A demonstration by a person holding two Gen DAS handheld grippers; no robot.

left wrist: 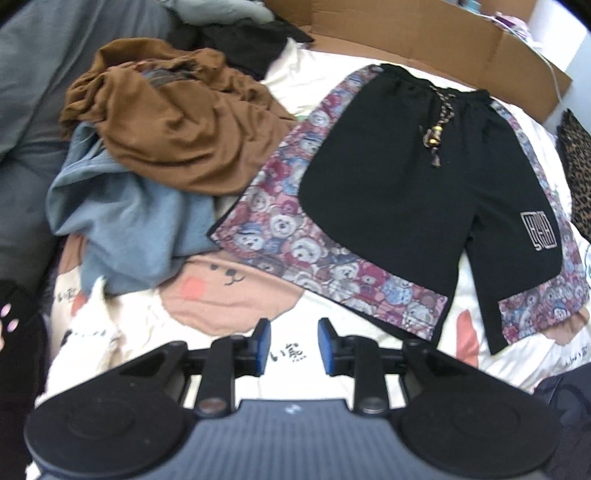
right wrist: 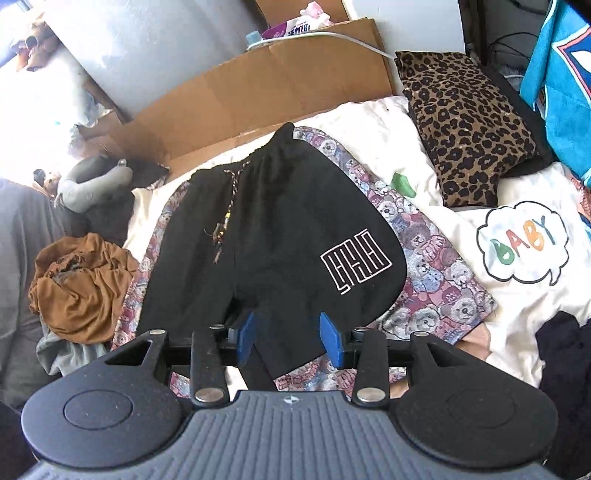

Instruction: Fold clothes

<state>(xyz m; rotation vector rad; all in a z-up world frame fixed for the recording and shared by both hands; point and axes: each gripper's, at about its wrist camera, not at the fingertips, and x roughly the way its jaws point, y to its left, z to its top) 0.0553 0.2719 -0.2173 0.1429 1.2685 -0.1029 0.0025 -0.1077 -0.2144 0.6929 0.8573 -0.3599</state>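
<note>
A pair of black shorts (left wrist: 388, 192) lay spread flat on the bed (left wrist: 229, 306), near the middle of the cartoon-printed cream cover, waistband toward the far edge where flattened cardboard (left wrist: 424, 33) stood against the wall, and leg hems toward the near edge. Their long axis ran from far edge to near edge, tilted slightly in the left wrist view. The cloth was matte black with woven teddy-bear panels down both outer sides and along the hems, a braided drawstring (left wrist: 437, 122) hung down from the waist, and a white square logo (right wrist: 356, 262) sat on one leg.

Open cover showed in a strip along the near edge, and more of it beyond the shorts' logo side. On the other side a rumpled brown garment (left wrist: 173, 125) rested on a soft blue one (left wrist: 122, 221), just beside the shorts' bear panel. A folded leopard-print cloth (right wrist: 469, 125) lay toward the far corner, apart from the shorts.

The left claw (left wrist: 294, 345) hovered released over bare cover near the hem, its blue pads apart and holding nothing. The right claw (right wrist: 290, 338) stood spread over the leg carrying the logo, cloth showing between its pads; whether they touched it could not be told.
</note>
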